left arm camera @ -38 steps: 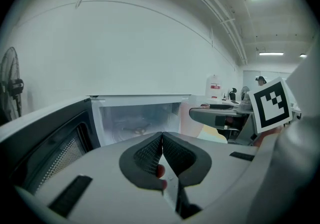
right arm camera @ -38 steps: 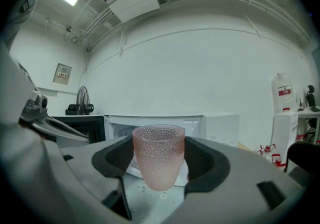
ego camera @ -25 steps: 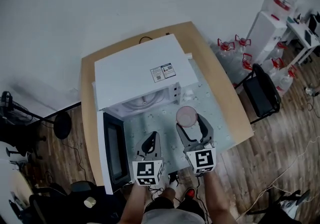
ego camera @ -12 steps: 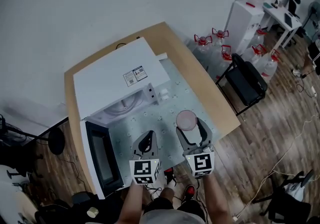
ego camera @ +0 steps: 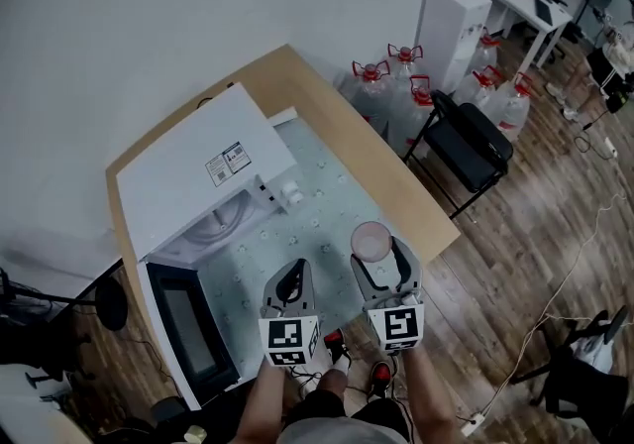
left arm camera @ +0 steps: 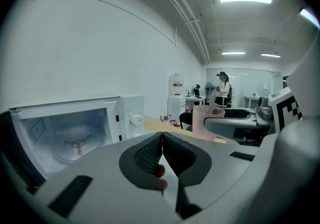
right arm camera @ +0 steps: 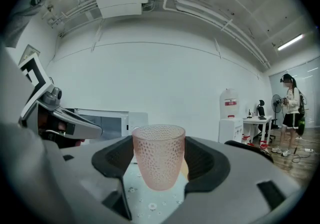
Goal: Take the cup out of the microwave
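Observation:
A pink dimpled cup (ego camera: 371,241) (right arm camera: 158,162) is held upright above the table's near right part, with my right gripper (ego camera: 377,252) (right arm camera: 160,165) shut on it. The cup (left arm camera: 208,123) also shows to the right in the left gripper view. The white microwave (ego camera: 203,189) (left arm camera: 75,128) stands at the table's left with its door (ego camera: 188,346) swung open; its turntable is bare. My left gripper (ego camera: 290,285) (left arm camera: 161,150) is shut on nothing, left of the cup and in front of the microwave.
A pale patterned mat (ego camera: 317,214) covers the wooden table (ego camera: 396,189). A black chair (ego camera: 461,150), several water jugs (ego camera: 396,85) and a white dispenser (ego camera: 451,1) stand to the right. A person (right arm camera: 289,110) stands far off.
The head view has shifted, so the microwave and table slid left and away. Both grippers stay near the table's front edge, the right one still holding the cup.

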Available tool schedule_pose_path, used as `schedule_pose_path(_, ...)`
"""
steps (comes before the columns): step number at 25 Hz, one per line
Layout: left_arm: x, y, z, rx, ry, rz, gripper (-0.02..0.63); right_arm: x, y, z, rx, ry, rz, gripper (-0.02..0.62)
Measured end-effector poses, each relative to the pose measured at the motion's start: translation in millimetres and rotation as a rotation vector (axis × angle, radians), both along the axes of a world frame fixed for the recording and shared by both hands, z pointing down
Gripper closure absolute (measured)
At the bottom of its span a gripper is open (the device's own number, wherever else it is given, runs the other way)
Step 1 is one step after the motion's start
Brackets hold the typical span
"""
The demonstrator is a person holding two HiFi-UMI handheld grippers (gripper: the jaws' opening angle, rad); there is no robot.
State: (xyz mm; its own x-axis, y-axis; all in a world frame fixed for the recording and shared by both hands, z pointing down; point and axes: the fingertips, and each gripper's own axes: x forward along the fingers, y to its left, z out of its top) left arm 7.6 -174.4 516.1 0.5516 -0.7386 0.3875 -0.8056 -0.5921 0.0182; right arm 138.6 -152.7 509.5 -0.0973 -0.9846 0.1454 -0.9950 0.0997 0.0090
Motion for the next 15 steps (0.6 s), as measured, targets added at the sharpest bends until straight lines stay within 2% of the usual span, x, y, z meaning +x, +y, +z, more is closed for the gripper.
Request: schedule_pose_path(15, 50.6, -23.8, 39.3, -0.026, -0.017, 0.109, 0.583, 45.9, -13.8, 62.4, -0.057, -0.015, 0.123, 0.268)
